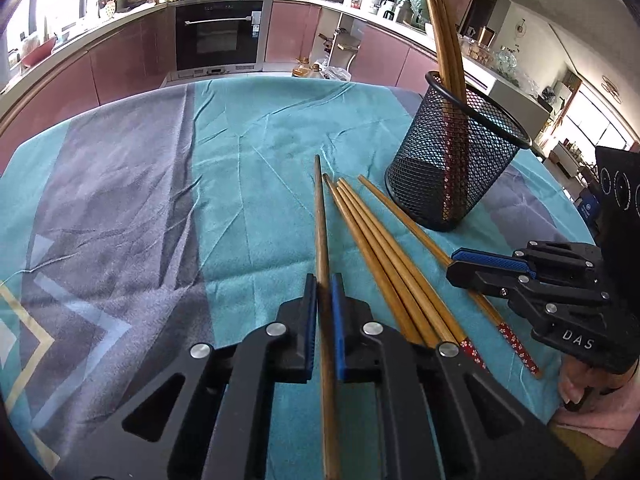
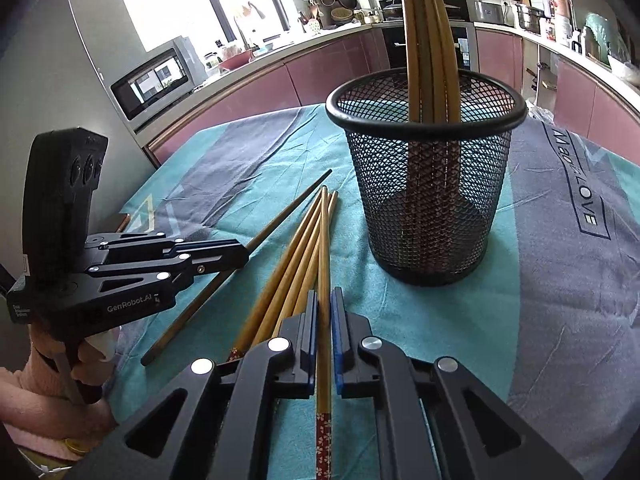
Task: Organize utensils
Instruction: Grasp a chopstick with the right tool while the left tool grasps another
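The left tool (image 1: 324, 286) has its two fingers pressed on a dark brown chopstick (image 1: 321, 216), which runs between the blue pads and points forward over the teal cloth (image 1: 248, 152) that covers the surface; the right tool (image 2: 325, 300) pinches a lighter chopstick (image 2: 324, 248) with a red flowered end, which lies at the right edge of a loose bundle of chopsticks (image 2: 292, 264) on the cloth; from the right wrist view the left tool (image 2: 224, 254) is seen from the side, closed on the dark chopstick (image 2: 288, 212), low over the cloth; from the left wrist view the right tool (image 1: 472, 262) lies across the outermost chopstick of the bundle (image 1: 384, 248); the black mesh holder (image 1: 456, 160) stands upright just behind the bundle, near the right tool, and several chopsticks (image 1: 442, 36) already stand in it, leaning against its rim; whether the held chopsticks are lifted from the cloth I cannot tell.
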`<act>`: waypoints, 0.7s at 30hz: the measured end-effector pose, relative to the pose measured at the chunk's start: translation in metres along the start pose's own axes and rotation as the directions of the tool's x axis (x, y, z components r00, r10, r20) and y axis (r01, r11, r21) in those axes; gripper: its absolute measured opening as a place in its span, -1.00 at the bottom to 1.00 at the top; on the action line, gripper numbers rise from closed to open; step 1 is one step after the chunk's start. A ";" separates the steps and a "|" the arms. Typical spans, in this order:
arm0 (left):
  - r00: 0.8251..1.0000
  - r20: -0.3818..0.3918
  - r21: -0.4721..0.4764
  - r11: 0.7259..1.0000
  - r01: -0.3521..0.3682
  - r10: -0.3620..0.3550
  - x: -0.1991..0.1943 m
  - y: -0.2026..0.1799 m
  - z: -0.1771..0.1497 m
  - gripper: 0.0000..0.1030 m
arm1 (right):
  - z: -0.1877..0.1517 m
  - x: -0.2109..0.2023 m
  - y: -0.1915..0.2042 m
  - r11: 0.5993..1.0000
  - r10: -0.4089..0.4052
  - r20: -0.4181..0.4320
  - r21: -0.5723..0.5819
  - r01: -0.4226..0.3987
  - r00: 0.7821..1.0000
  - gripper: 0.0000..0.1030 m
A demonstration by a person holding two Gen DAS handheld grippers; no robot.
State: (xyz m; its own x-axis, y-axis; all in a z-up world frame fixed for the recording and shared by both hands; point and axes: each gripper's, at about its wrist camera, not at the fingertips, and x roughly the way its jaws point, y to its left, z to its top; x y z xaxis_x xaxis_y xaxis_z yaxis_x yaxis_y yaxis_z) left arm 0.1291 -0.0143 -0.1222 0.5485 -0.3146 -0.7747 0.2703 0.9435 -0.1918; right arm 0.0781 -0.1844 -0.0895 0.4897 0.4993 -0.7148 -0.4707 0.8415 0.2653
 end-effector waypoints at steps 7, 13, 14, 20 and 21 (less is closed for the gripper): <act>1.000 -0.023 0.028 1.000 0.003 -0.002 0.001 -0.001 -0.005 -0.68 | -0.001 0.002 -0.002 1.000 -0.027 -0.018 -0.004 0.027 0.999 -0.89; 1.000 -0.020 0.058 0.998 -0.022 0.023 0.010 -0.006 0.006 -0.67 | -0.003 0.007 -0.002 0.998 -0.061 -0.028 -0.021 0.060 0.998 -0.86; 0.999 -0.019 0.064 0.998 -0.027 0.028 0.012 -0.007 0.007 -0.67 | -0.003 0.007 -0.001 0.998 -0.066 -0.028 -0.027 0.065 0.997 -0.86; 0.998 -0.001 0.048 0.997 -0.056 0.056 0.014 -0.010 0.009 -0.85 | -0.003 0.007 -0.001 0.998 -0.053 -0.020 -0.028 0.053 0.998 -0.88; 0.999 0.003 0.043 0.998 -0.052 0.052 0.012 -0.009 0.008 -0.85 | -0.003 0.006 -0.001 0.998 -0.050 -0.015 -0.026 0.049 0.999 -0.88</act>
State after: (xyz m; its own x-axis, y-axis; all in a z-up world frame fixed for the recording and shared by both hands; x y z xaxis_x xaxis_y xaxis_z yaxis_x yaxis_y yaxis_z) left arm 0.1401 -0.0280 -0.1250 0.5644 -0.2658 -0.7815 0.2751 0.9532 -0.1254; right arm 0.0795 -0.1834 -0.0958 0.5012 0.4535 -0.7370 -0.4645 0.8596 0.2130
